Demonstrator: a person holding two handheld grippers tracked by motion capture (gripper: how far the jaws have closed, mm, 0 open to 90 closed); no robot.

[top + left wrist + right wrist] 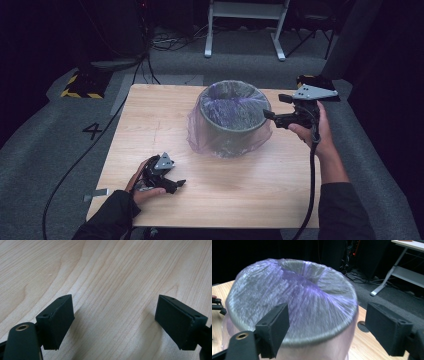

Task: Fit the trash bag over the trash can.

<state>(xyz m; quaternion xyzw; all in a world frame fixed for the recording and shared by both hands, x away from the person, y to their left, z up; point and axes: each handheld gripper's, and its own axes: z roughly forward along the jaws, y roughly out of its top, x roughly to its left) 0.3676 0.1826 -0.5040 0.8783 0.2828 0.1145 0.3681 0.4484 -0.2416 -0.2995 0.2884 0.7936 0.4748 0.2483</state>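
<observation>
1. surface (240, 185): pale wood, square top, fine straight grain with long wavy streaks in the left gripper view.
2. bin (231, 125): round grey tub, matte, thick rolled rim, standing upright toward the far middle of the surface.
3. bag (200, 131): thin translucent purple plastic lining the bin, folded over the rim and hanging down the outside in crinkled, loose folds; inside it gathers into fine radiating creases. contents cannot be made out.
4. right tongs (274, 106): black blocky pads, apart, just beside the bin's right rim, nothing between them.
5. left tongs (175, 185): same flat rectangular pads, apart, low over bare wood at the near left, well apart from the bin.
</observation>
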